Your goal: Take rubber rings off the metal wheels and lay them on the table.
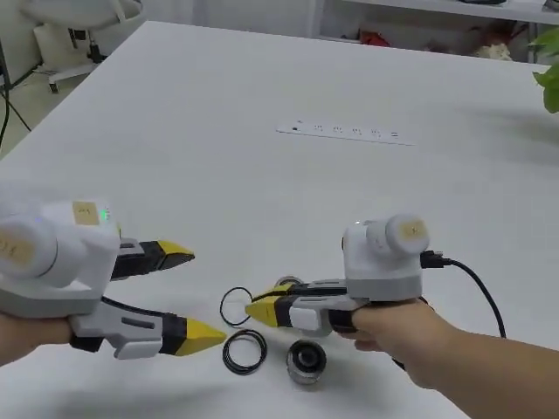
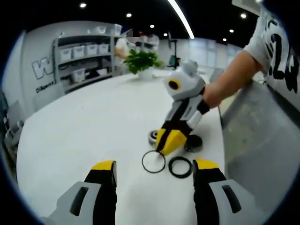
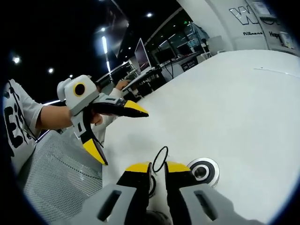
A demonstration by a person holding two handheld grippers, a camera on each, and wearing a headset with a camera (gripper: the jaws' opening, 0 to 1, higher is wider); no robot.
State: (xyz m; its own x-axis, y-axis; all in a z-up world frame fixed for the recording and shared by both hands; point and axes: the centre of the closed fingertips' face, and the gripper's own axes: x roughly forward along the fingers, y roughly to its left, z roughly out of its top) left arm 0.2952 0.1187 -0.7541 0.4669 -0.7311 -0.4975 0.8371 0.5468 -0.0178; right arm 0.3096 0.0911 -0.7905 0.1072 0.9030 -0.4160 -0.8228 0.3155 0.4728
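Surface [image 1: 262,105]: white, broad; task things grouped near its near edge.

Left gripper [image 1: 194,293]: hand-held at the near left corner, jaws spread wide, yellow-tipped, holding nothing, pointed toward the rings. In its own view [image 2: 154,166], both rings framed between the open jaws.

Right gripper [image 1: 258,310]: held in a hand [image 1: 406,336] near the near edge, pointed toward the left gripper. Jaws pressed almost together, pinching the thin ring; in its own view [image 3: 158,168], that ring standing upright out of the narrow gap between the tips.

Thin ring [image 1: 234,305]: black, slender, tilted, gripped at one side by the right gripper. Whether its low side touches the surface, cannot tell.

Thick ring [image 1: 244,351]: black, lying flat on the surface, apart from both grippers, just nearer the near edge than the thin ring, just beside the near wheel.

Near wheel [image 1: 306,360]: small, metal, dark centre, on the surface just under the right gripper's body.

Far wheel [image 1: 281,285]: partly hidden behind the right gripper's jaws; in the right gripper view [image 3: 204,169], silver with a dark centre, flat on the surface beside the jaw. Ring on it or not, cannot tell.

Power strip [image 1: 345,131]: white, flat, mid-surface, well apart from the rest.

Plant [image 1: 550,78]: green leaves at the far right corner.
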